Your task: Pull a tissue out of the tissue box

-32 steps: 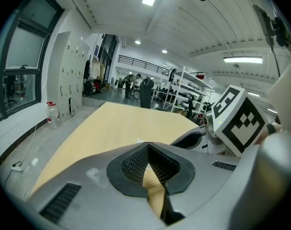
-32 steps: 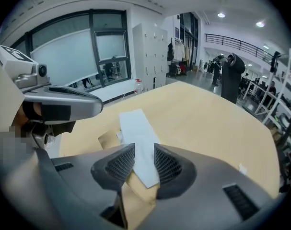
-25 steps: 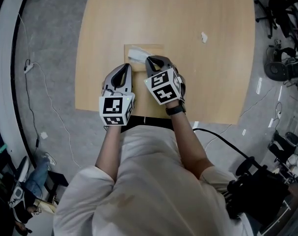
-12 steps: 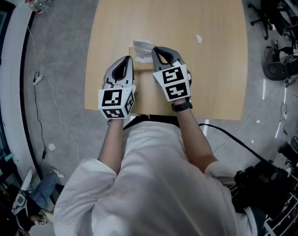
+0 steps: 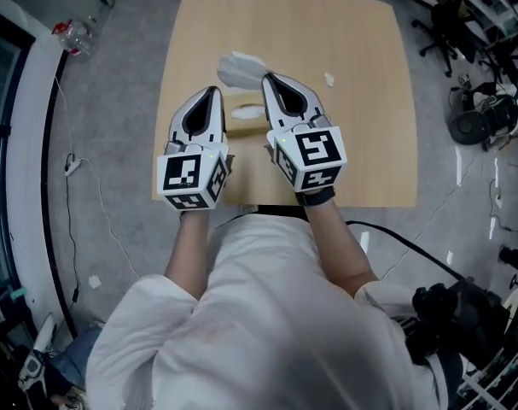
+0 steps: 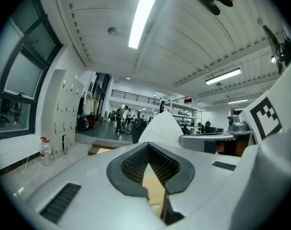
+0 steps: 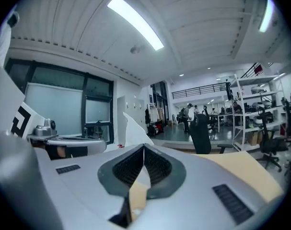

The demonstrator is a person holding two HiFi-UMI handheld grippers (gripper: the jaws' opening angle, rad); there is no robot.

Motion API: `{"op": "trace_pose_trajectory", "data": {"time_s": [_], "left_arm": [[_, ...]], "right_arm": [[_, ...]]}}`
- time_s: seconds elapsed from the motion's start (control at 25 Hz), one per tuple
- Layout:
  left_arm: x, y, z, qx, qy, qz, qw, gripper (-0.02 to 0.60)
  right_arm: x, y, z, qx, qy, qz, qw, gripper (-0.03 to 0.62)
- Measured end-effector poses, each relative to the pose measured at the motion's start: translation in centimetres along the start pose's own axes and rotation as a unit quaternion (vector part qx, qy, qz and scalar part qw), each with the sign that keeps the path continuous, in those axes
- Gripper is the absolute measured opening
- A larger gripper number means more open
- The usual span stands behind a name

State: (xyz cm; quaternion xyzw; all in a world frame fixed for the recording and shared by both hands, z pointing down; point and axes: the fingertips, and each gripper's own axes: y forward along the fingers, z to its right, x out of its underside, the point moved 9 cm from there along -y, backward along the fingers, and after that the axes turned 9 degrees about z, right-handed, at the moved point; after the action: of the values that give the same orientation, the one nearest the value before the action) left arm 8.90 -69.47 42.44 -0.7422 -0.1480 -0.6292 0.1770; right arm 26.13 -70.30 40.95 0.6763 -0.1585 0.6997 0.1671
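Observation:
A tan tissue box [image 5: 246, 114] lies on the wooden table [image 5: 361, 143], showing between my two raised grippers. My right gripper [image 5: 265, 77] is shut on a white tissue [image 5: 237, 68], which bunches out to the left of its tip above the box. In the right gripper view the tissue [image 7: 132, 131] stands up just past the closed jaws [image 7: 144, 145]. My left gripper [image 5: 212, 90] hangs beside it on the left, shut, with nothing seen between its jaws [image 6: 148, 144]. The tissue [image 6: 160, 127] rises beyond its tip. Whether the tissue's lower end is still in the box is hidden.
A small white scrap [image 5: 328, 79] lies on the table to the right of the grippers. Office chairs [image 5: 480, 114] stand off the table's right side, a plastic bottle [image 5: 75, 34] lies on the floor at upper left, and cables run across the floor.
Both grippers have risen toward the camera. The right one has drawn the tissue up away from the box; the left has lifted alongside it.

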Motion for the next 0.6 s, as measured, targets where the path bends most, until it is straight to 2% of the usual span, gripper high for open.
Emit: {"op": "trace_pose_trajectory", "data": {"time_s": [0.24, 0.6], "left_arm": [[-2.1, -1.7, 1.2, 0.006, 0.017, 0.027, 0.9995, 0.003], [-2.8, -3.2, 3.2, 0.011, 0.032, 0.053, 0.9980, 0.002]], "right_arm": [[-1.7, -2.5, -1.5, 0.013, -0.023, 0.040, 0.999, 0.006], [-3.0, -5.5, -1.6, 0.037, -0.050, 0.077, 0.995, 0.006]]}}
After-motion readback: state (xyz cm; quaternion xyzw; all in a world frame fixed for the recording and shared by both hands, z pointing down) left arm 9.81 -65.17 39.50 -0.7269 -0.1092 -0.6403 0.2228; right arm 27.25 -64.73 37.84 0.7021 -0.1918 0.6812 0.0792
